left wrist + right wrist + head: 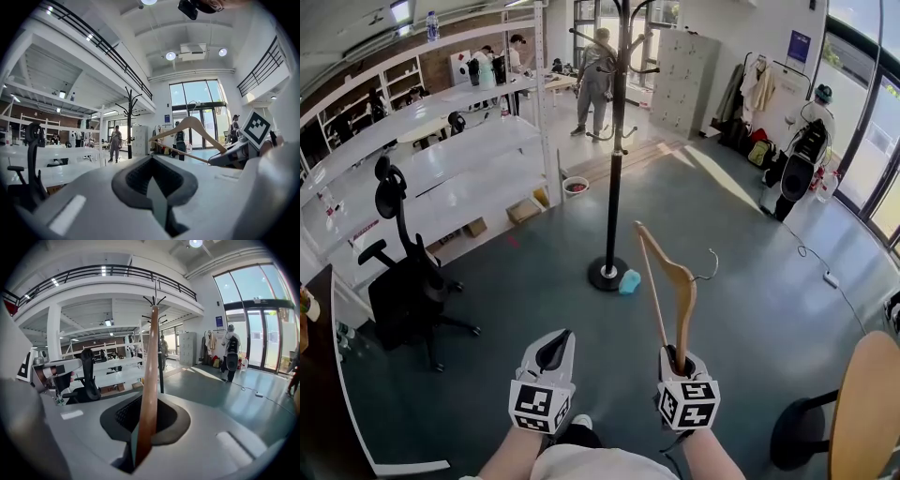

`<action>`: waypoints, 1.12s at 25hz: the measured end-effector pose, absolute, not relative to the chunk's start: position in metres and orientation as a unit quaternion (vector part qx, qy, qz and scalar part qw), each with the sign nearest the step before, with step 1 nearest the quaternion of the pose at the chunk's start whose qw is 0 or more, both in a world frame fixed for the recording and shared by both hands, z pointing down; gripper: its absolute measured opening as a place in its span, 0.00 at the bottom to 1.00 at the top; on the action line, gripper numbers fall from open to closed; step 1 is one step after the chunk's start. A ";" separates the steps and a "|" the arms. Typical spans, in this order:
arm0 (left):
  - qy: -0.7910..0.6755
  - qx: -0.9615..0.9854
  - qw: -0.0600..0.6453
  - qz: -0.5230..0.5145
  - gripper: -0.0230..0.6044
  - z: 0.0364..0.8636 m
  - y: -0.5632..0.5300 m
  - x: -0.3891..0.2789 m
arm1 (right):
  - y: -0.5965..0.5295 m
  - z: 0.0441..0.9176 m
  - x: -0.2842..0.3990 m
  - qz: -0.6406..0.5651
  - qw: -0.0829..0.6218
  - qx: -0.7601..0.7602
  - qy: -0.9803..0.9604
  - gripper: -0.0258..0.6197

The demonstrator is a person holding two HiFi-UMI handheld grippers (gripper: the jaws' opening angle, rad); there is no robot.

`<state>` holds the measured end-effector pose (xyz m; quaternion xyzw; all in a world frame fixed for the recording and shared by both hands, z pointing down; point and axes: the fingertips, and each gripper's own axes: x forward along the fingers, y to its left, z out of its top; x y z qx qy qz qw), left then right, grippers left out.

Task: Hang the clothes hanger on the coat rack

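A wooden clothes hanger with a metal hook stands upright in my right gripper, which is shut on one end of it. In the right gripper view the hanger's arm rises straight out of the closed jaws. My left gripper is shut and empty, to the left of the right one. The left gripper view shows the hanger and the right gripper off to its right. The black coat rack stands on the floor ahead, its round base beyond the hanger.
A black office chair stands at the left beside long white shelving. A small blue object lies by the rack's base. A round wooden stool is at the lower right. People stand at the far side, one by the glass doors.
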<state>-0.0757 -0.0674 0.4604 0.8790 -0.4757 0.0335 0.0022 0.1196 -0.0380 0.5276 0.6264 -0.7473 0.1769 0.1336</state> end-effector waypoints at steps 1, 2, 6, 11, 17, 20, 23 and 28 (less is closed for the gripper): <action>-0.473 0.880 0.003 0.033 0.04 0.460 -0.076 -0.080 | -0.046 0.527 0.117 0.178 0.133 0.630 -0.744 0.14; -0.471 0.882 0.003 0.031 0.04 0.459 -0.085 -0.085 | -0.054 0.527 0.114 0.180 0.132 0.633 -0.741 0.14; -0.456 0.890 -0.005 0.028 0.04 0.452 -0.115 -0.100 | -0.084 0.517 0.105 0.179 0.131 0.646 -0.730 0.14; -0.452 0.891 -0.001 0.028 0.04 0.451 -0.143 -0.120 | -0.113 0.508 0.092 0.192 0.113 0.651 -0.726 0.14; -0.464 0.885 -0.004 0.023 0.04 0.455 -0.169 -0.126 | -0.145 0.513 0.096 0.189 0.119 0.649 -0.727 0.14; -0.468 0.883 -0.003 0.032 0.04 0.462 -0.189 -0.122 | -0.172 0.519 0.103 0.191 0.117 0.647 -0.729 0.14; -0.477 0.878 -0.006 0.037 0.04 0.464 -0.215 -0.112 | -0.204 0.522 0.114 0.191 0.112 0.642 -0.734 0.14; -0.488 0.872 -0.019 0.034 0.04 0.455 -0.274 -0.085 | -0.268 0.516 0.141 0.173 0.110 0.637 -0.743 0.14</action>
